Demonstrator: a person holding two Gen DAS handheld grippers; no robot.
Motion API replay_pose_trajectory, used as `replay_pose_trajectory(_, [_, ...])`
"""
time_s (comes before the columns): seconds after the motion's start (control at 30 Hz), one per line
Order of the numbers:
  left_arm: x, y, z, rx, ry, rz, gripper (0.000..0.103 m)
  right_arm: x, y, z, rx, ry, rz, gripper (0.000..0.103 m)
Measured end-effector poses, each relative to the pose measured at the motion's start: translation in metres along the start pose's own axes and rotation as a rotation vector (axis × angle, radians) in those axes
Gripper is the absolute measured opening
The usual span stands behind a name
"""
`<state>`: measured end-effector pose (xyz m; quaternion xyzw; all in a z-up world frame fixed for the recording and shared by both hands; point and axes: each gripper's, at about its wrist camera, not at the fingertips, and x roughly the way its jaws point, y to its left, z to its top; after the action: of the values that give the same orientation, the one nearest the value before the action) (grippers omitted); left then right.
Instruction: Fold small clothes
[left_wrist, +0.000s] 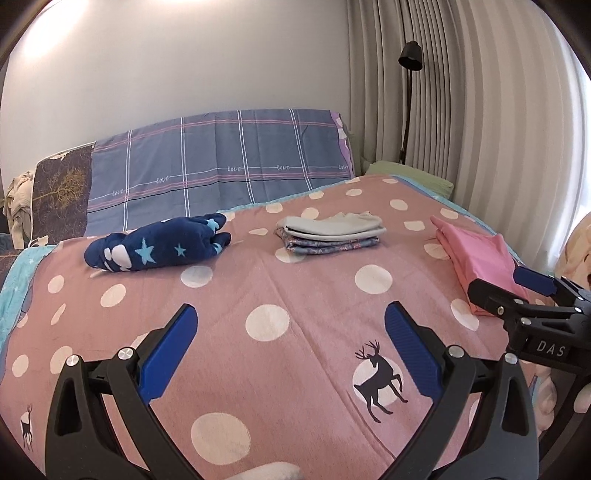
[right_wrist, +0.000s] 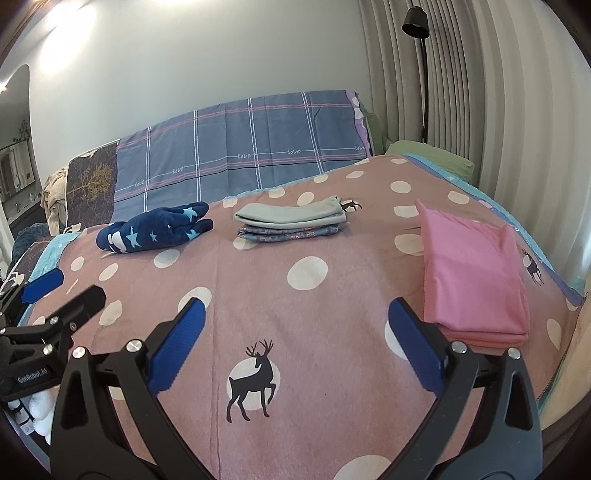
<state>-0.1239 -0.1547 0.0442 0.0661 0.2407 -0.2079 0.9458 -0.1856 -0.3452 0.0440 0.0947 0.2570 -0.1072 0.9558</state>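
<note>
Right of the deer print (right_wrist: 255, 380), pink garment (right_wrist: 476, 280) lies folded on bedspread (right_wrist: 332, 314), near right gripper (right_wrist: 295, 354); both grippers spread, empty, incl. left gripper (left_wrist: 291, 354). Soft, light, prob. slippery; pinch near-edge layers together.

Folded pink cloth (right_wrist: 474, 275) just beside right gripper (right_wrist: 295, 328) (jaws wide apart) on spotted bedspread (right_wrist: 306, 325)

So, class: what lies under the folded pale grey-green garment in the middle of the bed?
Under the folded pale grey-green garment sits a folded blue patterned cloth, only its edges showing. Whether anything lies between or beneath them is hidden.
</note>
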Motion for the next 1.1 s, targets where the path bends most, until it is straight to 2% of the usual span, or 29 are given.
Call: replay_pose_trajectory(1.1, [0.008, -0.005, -0.007, 0.025, 0.03, -0.002, 0.102, 0.012, 0.001, -0.003, 0.0, 0.038, -0.024, 0.101])
